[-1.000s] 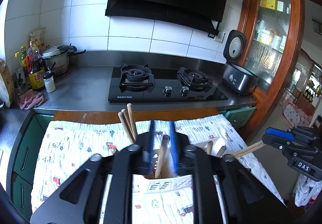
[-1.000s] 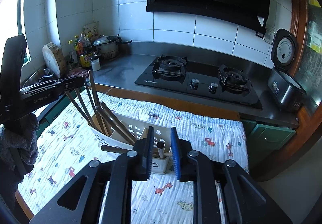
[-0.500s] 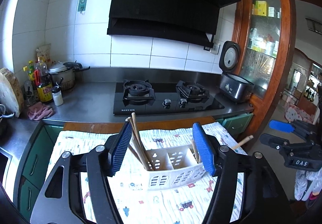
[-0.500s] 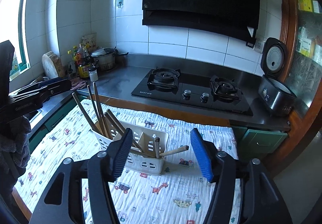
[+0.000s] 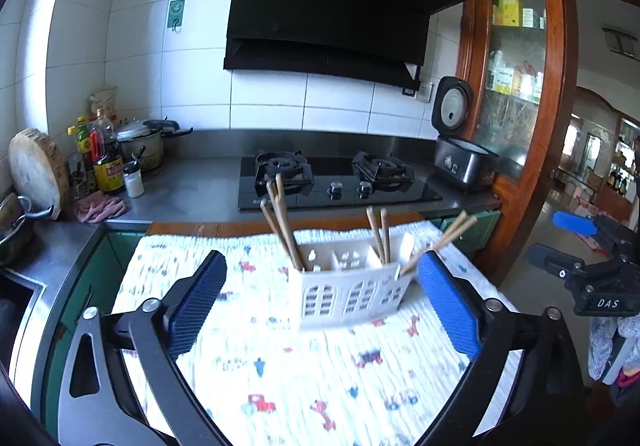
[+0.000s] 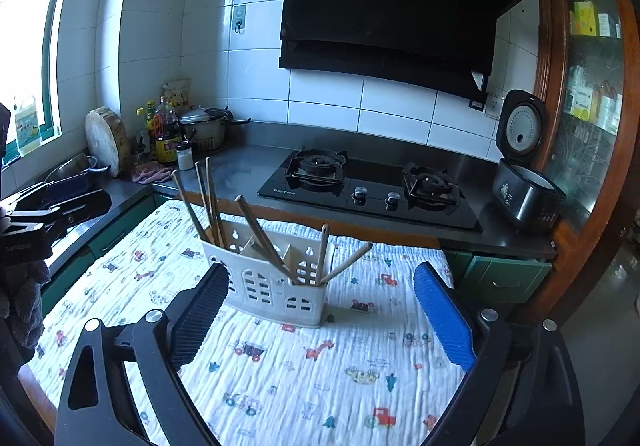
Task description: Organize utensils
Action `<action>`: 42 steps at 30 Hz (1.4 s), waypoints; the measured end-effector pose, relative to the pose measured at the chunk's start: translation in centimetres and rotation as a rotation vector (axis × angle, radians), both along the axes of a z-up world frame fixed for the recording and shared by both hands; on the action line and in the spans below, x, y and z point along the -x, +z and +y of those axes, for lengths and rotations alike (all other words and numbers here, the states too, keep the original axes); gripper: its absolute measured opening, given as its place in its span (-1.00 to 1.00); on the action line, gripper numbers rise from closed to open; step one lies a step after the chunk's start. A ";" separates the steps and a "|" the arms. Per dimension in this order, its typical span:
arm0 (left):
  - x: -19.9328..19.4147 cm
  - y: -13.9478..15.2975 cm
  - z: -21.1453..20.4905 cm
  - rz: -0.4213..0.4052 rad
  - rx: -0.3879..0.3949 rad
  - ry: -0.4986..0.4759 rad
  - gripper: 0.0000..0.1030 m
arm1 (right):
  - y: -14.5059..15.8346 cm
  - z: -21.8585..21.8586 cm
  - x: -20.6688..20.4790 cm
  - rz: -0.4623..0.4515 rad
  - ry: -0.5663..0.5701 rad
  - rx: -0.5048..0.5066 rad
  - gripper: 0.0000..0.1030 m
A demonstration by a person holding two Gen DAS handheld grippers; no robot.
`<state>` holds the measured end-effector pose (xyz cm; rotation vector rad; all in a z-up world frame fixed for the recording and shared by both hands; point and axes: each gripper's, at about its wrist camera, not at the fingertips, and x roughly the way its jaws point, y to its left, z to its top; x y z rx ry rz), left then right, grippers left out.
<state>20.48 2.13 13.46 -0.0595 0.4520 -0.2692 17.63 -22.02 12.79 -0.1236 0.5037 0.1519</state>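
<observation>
Both grippers, left gripper (image 5: 320, 310) and right gripper (image 6: 320, 320), now spread apart, empty, backed off. I'd pinch light, stiff chopsticks (image 6: 208, 201) mid-shaft above caddy (image 6: 272, 286).

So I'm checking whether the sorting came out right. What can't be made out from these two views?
- Lower ends of the chopsticks, both views: hidden by the walls of the white holder.
- What lies at the bottom of the compartments: hidden by the same walls.
- Holder and patterned cloth, left wrist view: motion-blurred, so fine detail is lost.
- Near edge of the cloth, both views: covered by the open left gripper and open right gripper.
</observation>
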 end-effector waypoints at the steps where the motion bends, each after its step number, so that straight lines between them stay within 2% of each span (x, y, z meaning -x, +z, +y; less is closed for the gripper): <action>1: 0.5 -0.3 0.2 0.005 -0.001 0.006 0.90 | -0.2 0.1 0.4 0.001 -0.002 -0.001 0.80; 13: 6.1 -3.4 1.5 0.031 0.013 0.025 0.90 | -4.1 1.8 5.4 0.008 -0.021 -0.008 0.86; 25: 10.8 -6.7 2.9 0.067 0.035 0.069 0.90 | -7.1 1.8 9.1 0.041 -0.027 -0.077 0.86; 30: 12.2 -7.3 2.4 0.059 -0.005 0.072 0.90 | -7.5 2.0 10.2 0.040 -0.036 -0.082 0.86; 42: 14.0 -8.5 0.6 0.059 -0.040 0.032 0.90 | -9.4 2.0 11.7 0.069 -0.050 -0.099 0.86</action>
